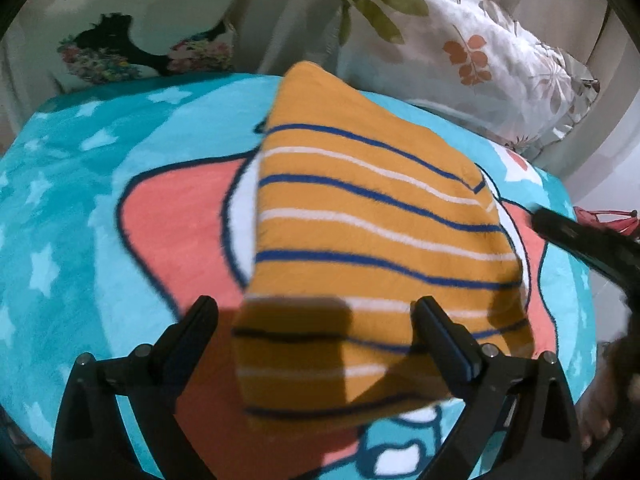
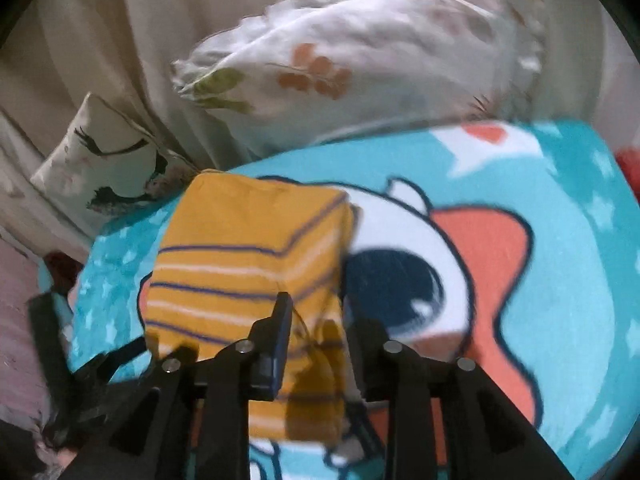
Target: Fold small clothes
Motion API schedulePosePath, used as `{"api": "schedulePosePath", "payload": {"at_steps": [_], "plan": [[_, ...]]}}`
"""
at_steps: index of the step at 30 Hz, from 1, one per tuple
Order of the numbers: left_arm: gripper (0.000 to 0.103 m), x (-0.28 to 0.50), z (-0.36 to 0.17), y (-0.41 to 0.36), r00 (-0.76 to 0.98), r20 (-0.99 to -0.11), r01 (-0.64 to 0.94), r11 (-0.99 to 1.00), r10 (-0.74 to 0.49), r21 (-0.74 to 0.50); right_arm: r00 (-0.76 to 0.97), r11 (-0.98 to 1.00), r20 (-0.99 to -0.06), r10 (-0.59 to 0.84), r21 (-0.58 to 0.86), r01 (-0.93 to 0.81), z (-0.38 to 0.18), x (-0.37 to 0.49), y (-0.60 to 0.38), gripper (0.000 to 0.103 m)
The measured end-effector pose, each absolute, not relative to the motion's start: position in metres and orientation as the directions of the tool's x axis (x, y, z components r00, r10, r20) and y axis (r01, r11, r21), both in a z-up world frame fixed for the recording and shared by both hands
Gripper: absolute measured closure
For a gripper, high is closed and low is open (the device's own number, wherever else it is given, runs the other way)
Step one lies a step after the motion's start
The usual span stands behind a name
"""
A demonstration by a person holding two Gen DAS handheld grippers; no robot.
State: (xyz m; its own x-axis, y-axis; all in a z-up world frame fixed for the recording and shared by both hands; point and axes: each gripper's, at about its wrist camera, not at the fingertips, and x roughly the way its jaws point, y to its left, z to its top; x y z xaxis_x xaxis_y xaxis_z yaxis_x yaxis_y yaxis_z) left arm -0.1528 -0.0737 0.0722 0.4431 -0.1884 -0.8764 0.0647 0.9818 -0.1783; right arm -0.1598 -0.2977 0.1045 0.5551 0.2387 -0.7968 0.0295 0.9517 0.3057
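Striped garment (image 1: 360,216) — mustard-orange with blue and white stripes — lay folded into a compact shape on the turquoise cartoon blanket (image 1: 80,200), over the printed coral and white figure. Left gripper (image 1: 316,312) hovered at the garment's near edge, jaws spread wide, one finger on either side of the near corner; nothing clamped. Right gripper (image 2: 316,308) sat at the garment's near right corner with jaws drawn narrow — cloth lay between the fingers, but blur prevented confirming a firm pinch. Floral pillow (image 1: 472,52) rested beyond the blanket; a second pillow with a dark branch print (image 1: 132,48) stood to its left.
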Motion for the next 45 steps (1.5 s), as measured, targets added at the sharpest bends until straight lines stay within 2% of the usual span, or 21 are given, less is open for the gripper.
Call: {"api": "schedulePosePath", "payload": {"at_steps": [5,7,11,14,17,21,26,32,38,42,45], "plan": [[0.005,-0.167,0.083,-0.068,0.457,-0.878,0.079,0.989,-0.144,-0.121,0.444,0.978,-0.879,0.173,0.206,0.026,0.050,-0.116,-0.277,0.073],[0.005,-0.171,0.088,-0.062,0.471,-0.874,0.072,0.993,-0.121,-0.099,0.452,0.973,-0.874,0.177,0.225,0.055,0.054,-0.118,-0.284,0.069],[0.005,-0.176,0.095,-0.043,0.493,-0.867,0.029,0.997,-0.075,-0.070,0.500,0.969,-0.845,0.187,0.244,0.049,0.083,-0.135,-0.278,0.069],[0.005,-0.178,0.097,-0.027,0.509,-0.860,-0.016,0.999,-0.036,-0.051,0.539,0.977,-0.819,0.198,0.212,-0.037,0.095,-0.150,-0.246,0.057],[0.005,-0.179,0.098,-0.015,0.516,-0.856,-0.063,0.998,0.008,-0.029,0.523,0.980,-0.828,0.201,0.165,-0.114,0.081,-0.155,-0.211,0.056],[0.005,-0.185,0.100,0.002,0.537,-0.844,-0.123,0.990,0.008,-0.069,0.528,0.989,-0.838,0.139,0.087,-0.122,0.059,-0.153,-0.197,0.048],[0.005,-0.191,0.108,0.004,0.577,-0.808,-0.133,0.990,0.119,0.050,0.533,0.988,-0.832,0.154,0.130,-0.081,0.076,-0.158,-0.206,0.047],[0.005,-0.195,0.107,0.009,0.559,-0.824,-0.108,0.994,0.090,0.035,0.542,0.984,-0.824,0.165,0.172,-0.038,0.061,-0.181,-0.206,0.042],[0.005,-0.202,0.103,0.011,0.533,-0.844,-0.084,0.996,0.052,0.008,0.566,0.990,-0.816,0.121,0.140,-0.011,0.086,-0.193,-0.205,0.042],[0.005,-0.208,0.106,0.013,0.539,-0.841,-0.075,0.997,0.053,0.015,0.583,0.991,-0.803,0.126,0.131,-0.033,0.094,-0.175,-0.187,0.041],[0.005,-0.213,0.108,0.017,0.544,-0.837,-0.077,0.997,0.060,0.022,0.550,0.991,-0.826,0.126,0.127,-0.037,0.080,-0.155,-0.175,0.042]]}}
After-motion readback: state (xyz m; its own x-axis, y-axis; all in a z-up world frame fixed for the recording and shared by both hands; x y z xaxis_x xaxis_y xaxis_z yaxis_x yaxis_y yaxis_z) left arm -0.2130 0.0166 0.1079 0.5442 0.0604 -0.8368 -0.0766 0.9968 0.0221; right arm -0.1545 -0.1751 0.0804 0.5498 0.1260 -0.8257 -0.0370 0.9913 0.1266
